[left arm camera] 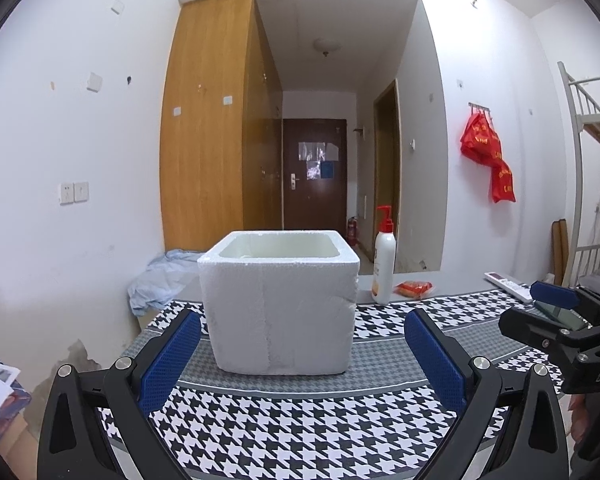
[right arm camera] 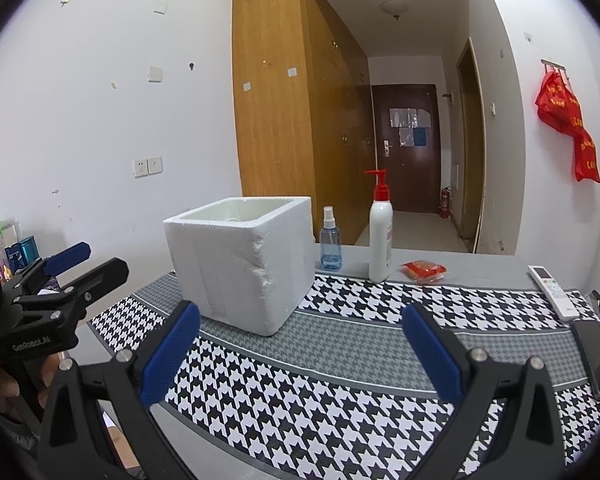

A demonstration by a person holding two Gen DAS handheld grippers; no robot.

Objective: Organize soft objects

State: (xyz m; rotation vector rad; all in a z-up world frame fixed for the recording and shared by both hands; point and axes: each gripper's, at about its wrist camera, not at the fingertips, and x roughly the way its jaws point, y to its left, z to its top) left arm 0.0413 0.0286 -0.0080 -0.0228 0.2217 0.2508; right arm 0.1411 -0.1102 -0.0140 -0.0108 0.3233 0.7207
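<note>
Houndstooth cloth (left arm camera: 300, 432) under wide-spread empty left claw (left arm camera: 302, 356)

A white foam box (left arm camera: 278, 304) stands upright on the worktop (left arm camera: 380, 420), on a black-and-white patterned cloth (left arm camera: 284, 432), and the left tool (left arm camera: 302, 354) hovers just before it with its two blue pads wide apart. Behind the box to the right are a white pump bottle (left arm camera: 383, 264) and a small orange packet (left arm camera: 415, 289). The right tool (left arm camera: 556, 308) shows at the right edge, above a white remote (left arm camera: 507, 285).
</note>
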